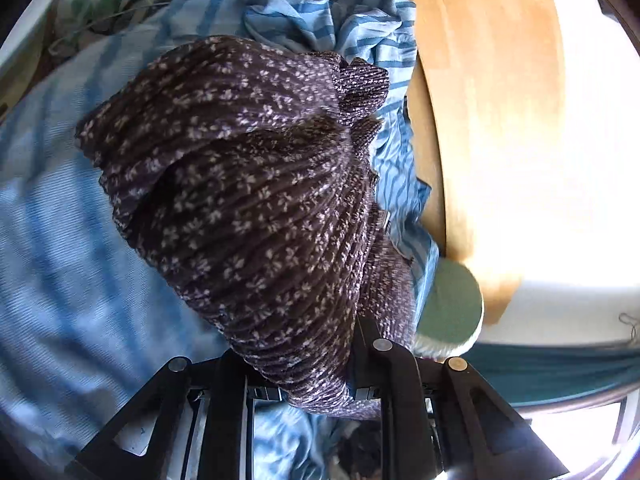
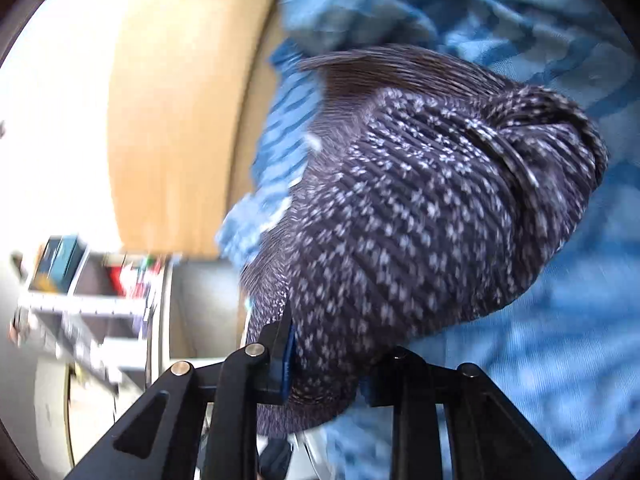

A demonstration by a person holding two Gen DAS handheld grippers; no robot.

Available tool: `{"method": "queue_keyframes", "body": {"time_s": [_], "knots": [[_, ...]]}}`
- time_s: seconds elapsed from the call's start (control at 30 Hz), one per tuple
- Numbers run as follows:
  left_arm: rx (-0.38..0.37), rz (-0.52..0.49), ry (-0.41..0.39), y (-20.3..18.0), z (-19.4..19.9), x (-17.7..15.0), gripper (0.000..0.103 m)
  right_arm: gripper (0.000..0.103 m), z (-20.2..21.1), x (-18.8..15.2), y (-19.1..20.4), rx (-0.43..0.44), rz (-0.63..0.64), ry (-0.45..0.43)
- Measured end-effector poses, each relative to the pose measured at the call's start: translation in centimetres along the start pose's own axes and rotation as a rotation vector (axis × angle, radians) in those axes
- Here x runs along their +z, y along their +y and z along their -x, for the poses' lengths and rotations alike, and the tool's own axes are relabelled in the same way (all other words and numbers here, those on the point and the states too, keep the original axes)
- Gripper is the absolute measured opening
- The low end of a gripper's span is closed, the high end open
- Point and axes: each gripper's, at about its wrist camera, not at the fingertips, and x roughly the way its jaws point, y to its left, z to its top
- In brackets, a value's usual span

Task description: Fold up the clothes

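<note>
A dark ribbed garment with small pale flowers (image 1: 248, 184) hangs bunched in front of both cameras above the blue striped bedding (image 1: 60, 240). In the left wrist view my left gripper (image 1: 306, 356) is shut on the garment's lower edge, and the cloth spills over and hides both fingertips. The right wrist view is blurred. It shows the same garment (image 2: 420, 208) pinched in my right gripper (image 2: 332, 352), with cloth filling the gap between its fingers. A rolled hem curls at the garment's far right end.
Crumpled blue striped cloth (image 1: 320, 20) lies behind the garment. A light wooden board (image 1: 492, 100) runs along the bed's side, in bright glare. A round green-soled thing (image 1: 452, 304) sits by it. A white shelf unit (image 2: 80, 288) with small items stands beyond the bed.
</note>
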Motion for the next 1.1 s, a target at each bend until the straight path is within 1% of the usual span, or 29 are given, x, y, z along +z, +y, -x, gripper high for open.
{"method": "queue_keyframes", "body": {"time_s": [0.1, 0.13, 0.17, 0.2, 0.23, 0.27, 0.3, 0.33, 0.37, 0.4, 0.43, 0.5, 0.57, 0.6, 0.67, 0.7, 0.73, 0.83, 0.87, 0.93, 1.0, 1.03, 1.07, 1.1], "knots": [[0.095, 0.026, 0.050, 4.0, 1.2, -2.0, 0.020, 0.027, 1.1, -3.1, -3.0, -0.073, -0.042, 0.090], [0.137, 0.039, 0.064, 5.2, 1.0, -2.5, 0.020, 0.027, 0.9, -3.9, -4.3, -0.130, -0.038, 0.104], [0.133, 0.059, 0.063, 6.3, 0.7, -2.9, 0.020, 0.027, 0.3, -4.6, -6.1, -0.194, -0.043, 0.119], [0.120, 0.080, 0.058, 7.4, 0.5, -3.2, 0.020, 0.027, 0.0, -4.9, -7.5, -0.215, -0.066, 0.111], [0.100, 0.092, 0.051, 7.8, 0.5, -3.3, 0.023, 0.034, -0.2, -5.2, -8.8, -0.227, -0.092, 0.098], [0.103, 0.087, 0.051, 7.5, 0.5, -3.1, 0.029, 0.036, 0.0, -5.2, -9.1, -0.227, -0.111, 0.091], [0.123, 0.077, 0.056, 7.1, 0.7, -2.8, 0.032, 0.042, 0.3, -5.2, -9.3, -0.225, -0.128, 0.085], [0.163, 0.061, 0.057, 6.4, 1.1, -2.7, 0.043, 0.050, 0.8, -4.8, -8.7, -0.251, -0.101, 0.106], [0.204, 0.035, 0.048, 5.7, 1.7, -2.3, 0.057, 0.051, 1.3, -4.5, -7.9, -0.283, -0.065, 0.132], [0.221, -0.011, 0.031, 5.1, 2.7, -2.1, 0.060, 0.058, 1.8, -4.1, -6.8, -0.323, -0.005, 0.156], [0.233, -0.060, 0.013, 4.4, 3.8, -1.8, 0.061, 0.062, 2.5, -3.8, -5.7, -0.356, 0.061, 0.165], [0.266, -0.144, -0.017, 3.1, 5.8, -0.9, 0.061, 0.062, 4.1, -3.6, -3.7, -0.416, 0.197, 0.170], [0.309, -0.202, -0.050, 1.7, 7.3, 0.2, 0.061, 0.063, 5.5, -3.7, -1.4, -0.517, 0.346, 0.130], [0.328, -0.227, -0.076, 1.1, 7.8, 0.6, 0.061, 0.063, 6.1, -3.8, -0.7, -0.547, 0.402, 0.103], [0.345, -0.290, -0.115, -1.3, 6.6, 2.1, 0.061, 0.063, 7.2, -4.0, 0.7, -0.599, 0.508, 0.047], [0.368, -0.304, -0.116, -2.0, 5.9, 2.8, 0.061, 0.063, 7.4, -4.0, 0.8, -0.605, 0.522, 0.015], [0.399, -0.306, -0.119, -2.3, 5.1, 3.6, 0.061, 0.063, 7.4, -4.0, 0.7, -0.607, 0.530, -0.018], [0.504, -0.316, -0.128, -3.0, 2.4, 5.6, 0.061, 0.062, 1.8, -2.0, 1.4, -0.611, 0.451, -0.064], [0.531, -0.320, -0.125, -2.9, 1.3, 5.9, 0.061, 0.062, -0.2, -0.9, 1.3, -0.619, 0.432, -0.065], [0.576, -0.318, -0.114, -2.5, -0.7, 6.7, 0.061, 0.063, -3.9, 1.1, 1.3, -0.655, 0.385, -0.038], [0.611, -0.306, -0.079, -1.6, -1.7, 7.2, 0.061, 0.064, -5.9, 2.5, 0.6, -0.601, 0.332, 0.038], [0.635, -0.294, -0.060, -1.1, -2.4, 7.4, 0.060, 0.064, -6.4, 2.9, 0.1, -0.568, 0.297, 0.072], [0.658, -0.283, -0.042, -0.6, -3.2, 7.5, 0.045, 0.064, -6.8, 3.1, -0.3, -0.543, 0.266, 0.100], [0.658, -0.268, -0.042, -0.1, -3.4, 7.6, 0.037, 0.064, -7.1, 2.9, -0.6, -0.527, 0.258, 0.122]]}}
